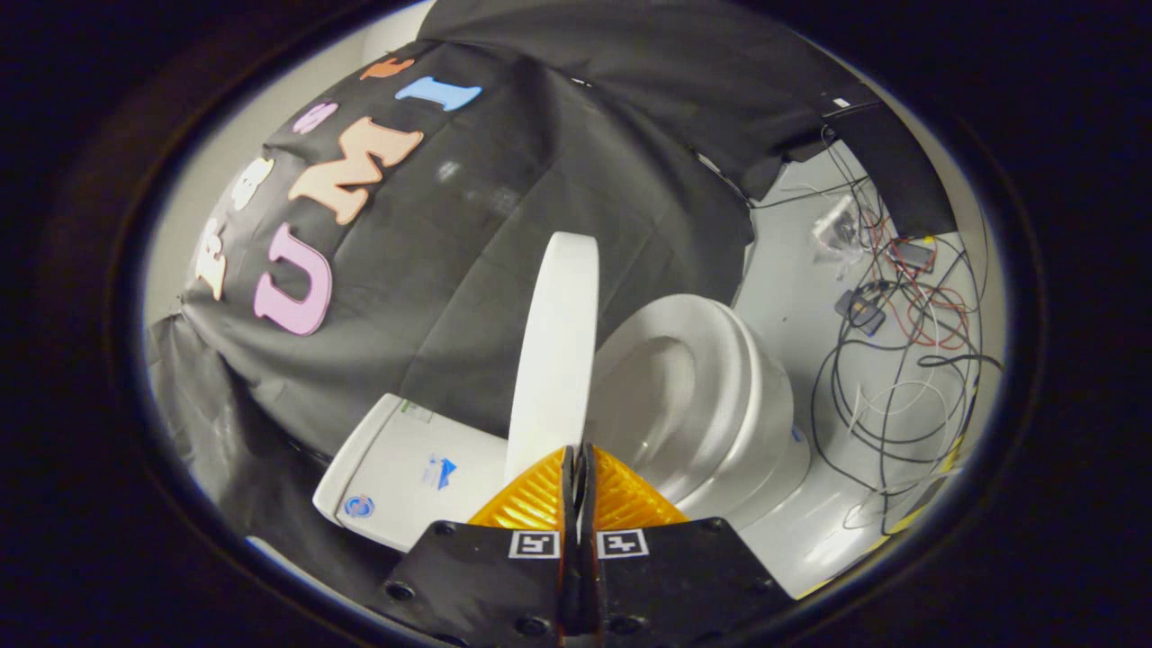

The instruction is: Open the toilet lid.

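Note:
The white toilet lid (558, 342) stands raised, seen edge-on, between the tank (405, 468) and the open seat and bowl (711, 387). The bowl's inside is exposed. My gripper (577, 450) is shut, its two fingers pressed together with nothing between them. The fingertips sit right at the lid's near rim, where lid and seat come apart. I cannot tell whether they touch the lid.
A tangle of black, red and white cables (900, 360) with small devices lies on the pale floor (792, 297) beyond the bowl. Black cloth (504, 225) hangs as the wall behind the toilet.

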The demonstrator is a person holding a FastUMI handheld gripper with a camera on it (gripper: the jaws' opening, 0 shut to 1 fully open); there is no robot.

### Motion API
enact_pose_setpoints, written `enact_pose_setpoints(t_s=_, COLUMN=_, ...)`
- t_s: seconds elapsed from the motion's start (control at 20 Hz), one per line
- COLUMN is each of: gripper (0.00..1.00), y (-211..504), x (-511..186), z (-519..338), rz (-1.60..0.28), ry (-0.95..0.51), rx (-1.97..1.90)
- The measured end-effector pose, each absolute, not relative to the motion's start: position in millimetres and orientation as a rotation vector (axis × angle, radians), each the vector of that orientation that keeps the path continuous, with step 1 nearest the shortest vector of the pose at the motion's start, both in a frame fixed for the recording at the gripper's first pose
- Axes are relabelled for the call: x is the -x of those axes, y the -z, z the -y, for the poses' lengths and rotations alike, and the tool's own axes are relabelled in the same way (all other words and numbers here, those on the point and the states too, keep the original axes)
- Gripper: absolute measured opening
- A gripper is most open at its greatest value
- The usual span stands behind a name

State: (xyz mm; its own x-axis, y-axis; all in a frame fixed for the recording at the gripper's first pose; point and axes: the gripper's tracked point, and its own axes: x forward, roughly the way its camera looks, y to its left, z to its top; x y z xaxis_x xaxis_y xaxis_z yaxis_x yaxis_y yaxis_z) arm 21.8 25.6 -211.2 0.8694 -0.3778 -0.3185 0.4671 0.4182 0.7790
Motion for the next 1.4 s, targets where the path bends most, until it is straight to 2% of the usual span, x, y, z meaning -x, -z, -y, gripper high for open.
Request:
enact_pose_setpoints(t_s=0.25, gripper=0.01, y=179, x=-37, z=-39, rz=-0.137, ry=0.5, rx=-0.862)
enact_pose_setpoints(t_s=1.1, gripper=0.01, y=113, x=-73, z=-72, rz=-0.144, ry=0.559, rx=-0.586)
enact_pose_setpoints(t_s=1.4, gripper=0.01, y=93, x=-89, z=-84, rz=-0.147, ry=0.532, rx=-0.478)
